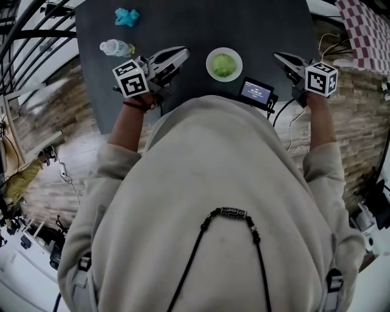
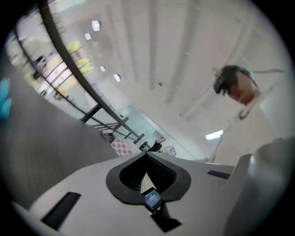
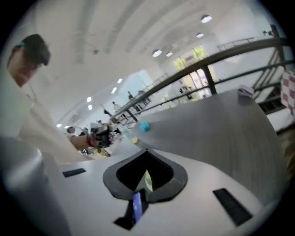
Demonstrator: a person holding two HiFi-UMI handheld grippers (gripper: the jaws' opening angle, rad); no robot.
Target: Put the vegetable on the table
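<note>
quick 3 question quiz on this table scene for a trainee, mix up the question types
1. True or false: the green vegetable sits in the round white bowl on the dark table.
2. In the head view, which thing lies farthest from the person? A. crumpled blue object B. clear plastic bottle C. small black screen device
3. Fill in: the left claw and the right claw are both ____, with nothing between their jaws.

Key: 1 true; 2 A; 3 shut.
</note>
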